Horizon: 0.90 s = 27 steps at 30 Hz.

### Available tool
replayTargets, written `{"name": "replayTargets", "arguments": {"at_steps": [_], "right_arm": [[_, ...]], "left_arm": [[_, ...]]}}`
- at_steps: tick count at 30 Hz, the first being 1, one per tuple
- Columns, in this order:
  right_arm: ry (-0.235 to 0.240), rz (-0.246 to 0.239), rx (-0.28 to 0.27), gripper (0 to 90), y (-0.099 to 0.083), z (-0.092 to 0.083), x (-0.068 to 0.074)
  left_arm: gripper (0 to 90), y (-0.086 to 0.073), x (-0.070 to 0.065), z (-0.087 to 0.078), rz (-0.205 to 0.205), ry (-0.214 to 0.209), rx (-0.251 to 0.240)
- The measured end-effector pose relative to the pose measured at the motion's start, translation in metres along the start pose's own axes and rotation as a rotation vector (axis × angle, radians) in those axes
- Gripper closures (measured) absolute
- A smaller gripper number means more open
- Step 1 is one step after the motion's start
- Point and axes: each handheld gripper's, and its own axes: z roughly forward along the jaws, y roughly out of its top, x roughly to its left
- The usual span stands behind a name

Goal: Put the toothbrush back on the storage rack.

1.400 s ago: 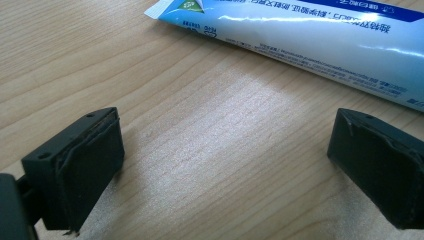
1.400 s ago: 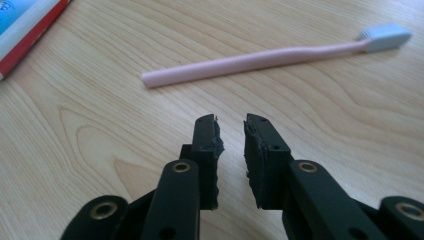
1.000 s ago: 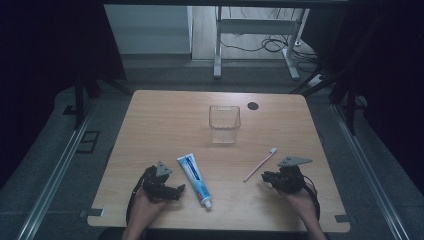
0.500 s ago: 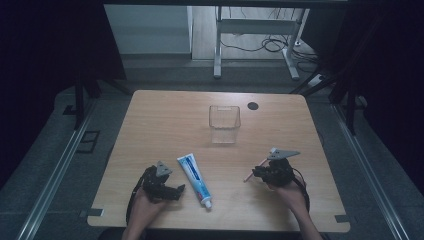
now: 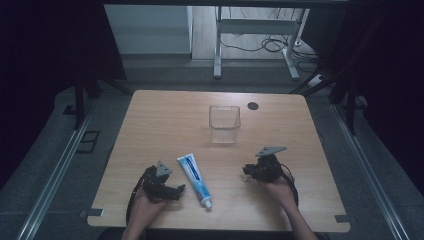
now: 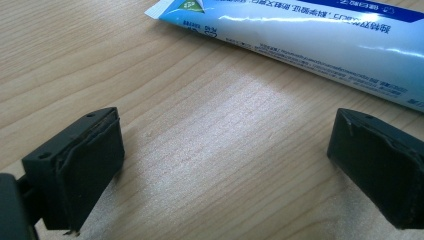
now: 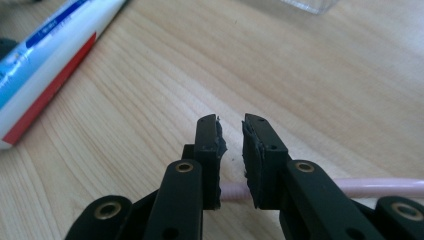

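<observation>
Pale pink, the toothbrush (image 7: 380, 187) lies flat on the wooden table (image 5: 165, 115) near its right edge, its handle now crossing under the right gripper (image 7: 231, 135). A second ago that gripper sat farther right, beside the brush; it has since slid left over the handle. Its jaws are nearly pressed together, the handle low between them, though a firm pinch cannot be confirmed. The left gripper (image 6: 225, 165) waits with jaws spread beside the toothpaste tube (image 5: 195, 177). The clear cup (image 5: 224, 123), at mid-table, looks like the brush's destination.
</observation>
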Motion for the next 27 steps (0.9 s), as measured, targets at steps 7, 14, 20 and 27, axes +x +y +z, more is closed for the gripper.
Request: {"name": "replayTargets", "arguments": {"at_steps": [7, 14, 20, 27], "right_arm": [[-0.001, 0.006, 0.031, 73.5, -0.014, -0.001, 0.0], [-0.011, 0.01, 0.035, 71.6, -0.023, -0.011, -0.001], [-0.017, 0.017, 0.035, 69.6, -0.034, -0.022, -0.004], [-0.038, 0.031, 0.038, 68.5, -0.044, -0.034, -0.009]], "left_arm": [[1.9, 0.0, 0.0, 0.0, 0.0, 0.0, 0.0], [1.9, 0.0, 0.0, 0.0, 0.005, 0.0, 0.0], [1.9, 0.0, 0.0, 0.0, 0.005, 0.0, 0.0], [1.9, 0.0, 0.0, 0.0, -0.001, 0.0, 0.0]]}}
